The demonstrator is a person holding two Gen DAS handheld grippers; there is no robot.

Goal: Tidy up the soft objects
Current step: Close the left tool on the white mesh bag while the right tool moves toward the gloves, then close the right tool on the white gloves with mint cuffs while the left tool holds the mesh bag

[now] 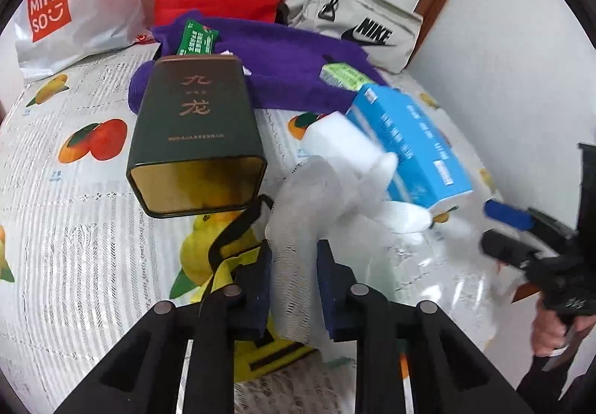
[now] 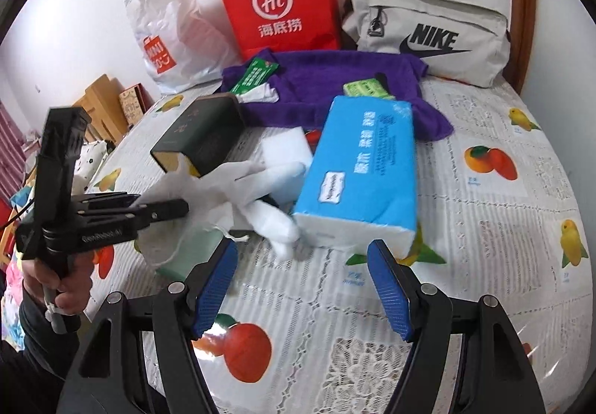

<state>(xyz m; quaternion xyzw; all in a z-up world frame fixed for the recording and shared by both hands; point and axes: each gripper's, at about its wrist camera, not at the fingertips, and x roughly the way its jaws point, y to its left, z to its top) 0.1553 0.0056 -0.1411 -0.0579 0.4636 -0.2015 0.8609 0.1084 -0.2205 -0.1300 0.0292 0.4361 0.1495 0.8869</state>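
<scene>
My left gripper (image 1: 294,265) is shut on a white knit glove (image 1: 320,198) and holds it above the table; the glove (image 2: 238,190) and that gripper (image 2: 178,207) also show in the right wrist view. A blue tissue pack (image 2: 361,168) lies just right of the glove, with a white foam block (image 2: 285,147) behind it. A purple towel (image 2: 335,86) lies further back with green packets (image 2: 253,73) on it. My right gripper (image 2: 303,287) is open and empty, in front of the tissue pack (image 1: 406,142).
A dark green tin (image 1: 197,138) lies on its side, open end toward me. A red paper bag (image 2: 279,0), a white plastic bag (image 2: 167,30) and a grey Nike pouch (image 2: 428,30) stand along the wall. A fruit-print tablecloth (image 2: 503,227) covers the table.
</scene>
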